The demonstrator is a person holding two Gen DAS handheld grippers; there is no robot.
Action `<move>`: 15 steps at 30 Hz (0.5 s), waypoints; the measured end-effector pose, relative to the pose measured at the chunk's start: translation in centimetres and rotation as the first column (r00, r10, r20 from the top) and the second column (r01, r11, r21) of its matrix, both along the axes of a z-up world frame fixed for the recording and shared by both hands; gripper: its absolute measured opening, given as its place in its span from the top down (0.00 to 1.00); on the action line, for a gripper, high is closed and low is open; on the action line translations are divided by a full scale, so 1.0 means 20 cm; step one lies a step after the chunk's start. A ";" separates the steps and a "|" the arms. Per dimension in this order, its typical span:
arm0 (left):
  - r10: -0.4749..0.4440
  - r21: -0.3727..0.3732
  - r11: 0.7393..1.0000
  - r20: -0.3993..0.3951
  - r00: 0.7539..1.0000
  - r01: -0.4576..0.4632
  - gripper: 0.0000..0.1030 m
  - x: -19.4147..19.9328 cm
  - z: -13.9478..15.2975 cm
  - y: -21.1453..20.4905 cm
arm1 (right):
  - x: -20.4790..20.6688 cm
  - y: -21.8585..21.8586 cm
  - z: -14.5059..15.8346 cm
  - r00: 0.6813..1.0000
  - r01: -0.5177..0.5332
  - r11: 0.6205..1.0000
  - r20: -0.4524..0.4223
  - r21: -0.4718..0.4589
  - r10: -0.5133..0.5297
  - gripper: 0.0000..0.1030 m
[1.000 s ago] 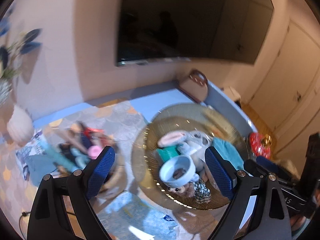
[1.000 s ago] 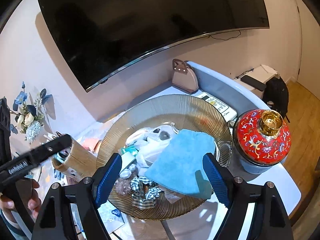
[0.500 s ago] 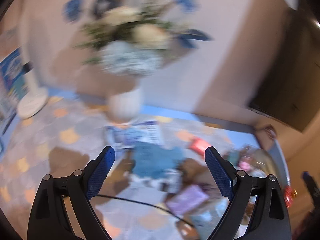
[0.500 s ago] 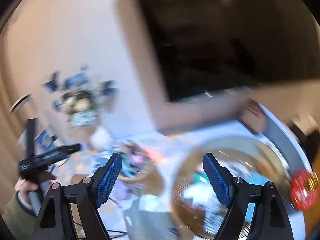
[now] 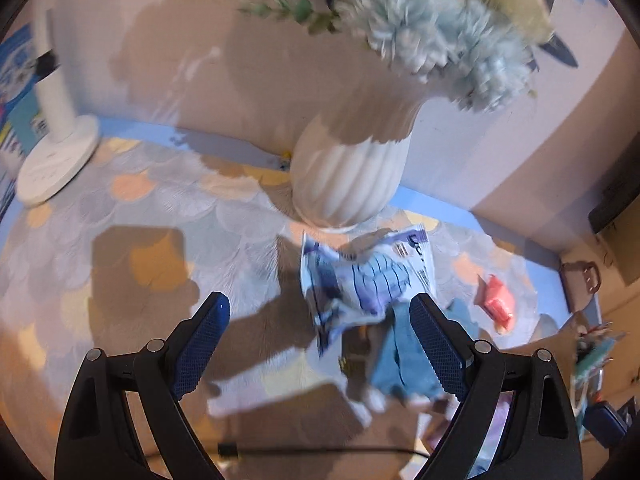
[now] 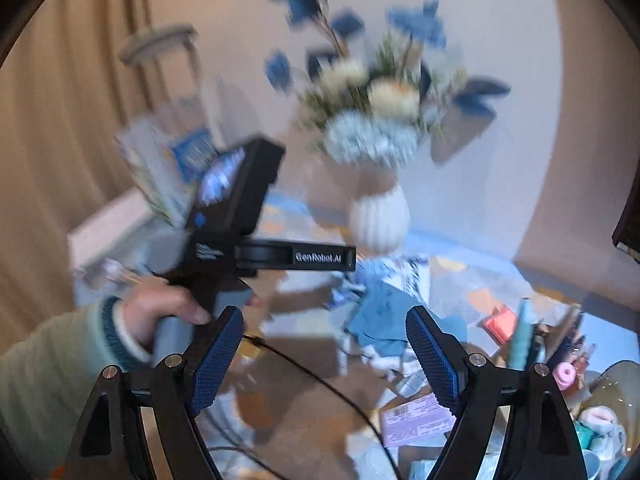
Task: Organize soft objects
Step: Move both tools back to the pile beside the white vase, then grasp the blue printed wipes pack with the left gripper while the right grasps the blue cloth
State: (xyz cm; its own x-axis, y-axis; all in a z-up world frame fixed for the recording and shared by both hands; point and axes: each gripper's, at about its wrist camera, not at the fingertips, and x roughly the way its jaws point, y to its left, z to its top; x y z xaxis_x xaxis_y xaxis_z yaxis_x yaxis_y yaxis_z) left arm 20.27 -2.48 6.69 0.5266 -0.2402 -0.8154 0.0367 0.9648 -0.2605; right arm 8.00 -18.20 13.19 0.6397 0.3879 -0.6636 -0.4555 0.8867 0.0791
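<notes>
My left gripper (image 5: 320,344) is open and empty above the patterned tablecloth (image 5: 152,216). A crumpled blue and white plastic packet (image 5: 364,276) lies just ahead of it, with a blue cloth (image 5: 404,360) beside its right finger. My right gripper (image 6: 324,356) is open and empty; the blue cloth (image 6: 380,316) lies ahead between its fingers. The left gripper body (image 6: 240,236) shows in the right wrist view, held in a hand. A glass bowl (image 6: 612,384) with soft items sits at the far lower right.
A white ribbed vase (image 5: 348,176) of blue and cream flowers stands behind the packet. A white stand base (image 5: 56,160) is at the left. A red pouch (image 5: 496,300), a pink label (image 6: 416,420), a black cable (image 6: 320,380) and a basket of clutter (image 6: 560,340) lie on the table.
Both grippers have swung left, away from the glass bowl, toward the vase and the packet and cloth. Both stayed open and empty.
</notes>
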 end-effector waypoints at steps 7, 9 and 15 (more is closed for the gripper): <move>-0.090 -0.014 0.996 -0.064 0.994 0.089 0.11 0.22 -0.14 -0.10 | 0.24 0.15 -0.22 0.991 0.133 0.971 -0.001 -0.197 -0.136 0.20; -0.113 -0.008 0.994 -0.065 0.992 0.113 0.11 0.24 -0.16 -0.14 | 0.32 0.17 -0.30 0.988 0.150 0.949 0.005 -0.278 -0.155 0.20; -0.158 0.008 0.987 -0.062 0.985 0.159 0.11 0.25 -0.21 -0.22 | 0.47 0.12 -0.44 0.963 0.247 0.909 -0.020 -0.334 -0.269 0.20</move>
State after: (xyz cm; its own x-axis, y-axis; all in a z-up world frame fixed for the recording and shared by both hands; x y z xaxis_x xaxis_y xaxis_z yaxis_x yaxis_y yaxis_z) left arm 25.21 -6.81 2.55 0.4321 -0.3061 -0.8483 0.1742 0.9512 -0.2545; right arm 17.40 -15.85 4.48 0.6404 -0.0300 -0.7674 -0.2106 0.9541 -0.2130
